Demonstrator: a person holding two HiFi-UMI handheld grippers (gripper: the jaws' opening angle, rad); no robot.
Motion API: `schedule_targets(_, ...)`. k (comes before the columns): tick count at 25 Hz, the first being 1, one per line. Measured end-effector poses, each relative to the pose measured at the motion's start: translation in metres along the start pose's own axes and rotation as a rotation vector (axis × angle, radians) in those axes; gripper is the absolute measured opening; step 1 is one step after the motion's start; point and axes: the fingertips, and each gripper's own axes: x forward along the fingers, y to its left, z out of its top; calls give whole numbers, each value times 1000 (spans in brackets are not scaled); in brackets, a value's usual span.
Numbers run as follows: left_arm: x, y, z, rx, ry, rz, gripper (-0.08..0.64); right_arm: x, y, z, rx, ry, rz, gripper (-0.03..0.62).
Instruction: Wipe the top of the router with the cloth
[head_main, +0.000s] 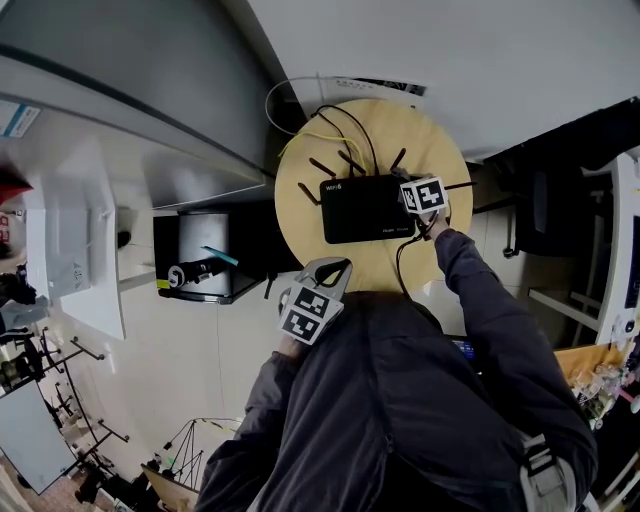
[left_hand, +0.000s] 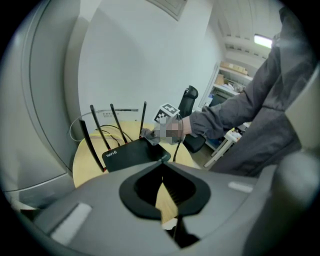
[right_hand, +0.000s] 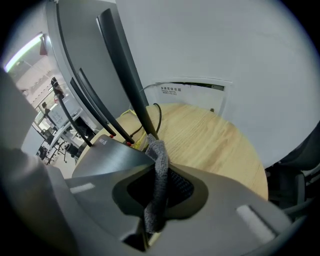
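Right gripper view: my right hand-held gripper (right_hand: 155, 172) clamps the grey woven cloth (right_hand: 160, 156) at the flat black router's (right_hand: 106, 157) back corner; wiping seems barely begun. My left hand-held gripper (left_hand: 162, 167) is closed, empty.

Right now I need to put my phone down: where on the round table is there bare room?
Bare wood lies left of the router, out to the table rim, and between router and near edge. Behind it, antennas and cables crowd the top; the right gripper holds the cloth at its right corner.
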Motion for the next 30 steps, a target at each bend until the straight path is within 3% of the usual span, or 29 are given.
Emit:
schedule_targets(6, -19, 18, -15, -6, 0, 7, 0, -1, 44, 10, 175, -105, 92, 31)
schedule_targets(12, -40, 35, -29, -2, -5, -1, 0, 20, 156, 26, 32, -95, 206, 31)
schedule_targets(16, -51, 44, -34, 5, -20, -4, 0, 38, 204, 21, -48, -53, 221, 31)
schedule_targets(24, -59, 50, -43, 5, -27, -19, 0, 45, 197, 7, -117, 12, 157, 31)
schedule_targets(30, -49, 40, -35, 18, -29, -40, 0, 34, 167, -1, -106, 17, 131, 31)
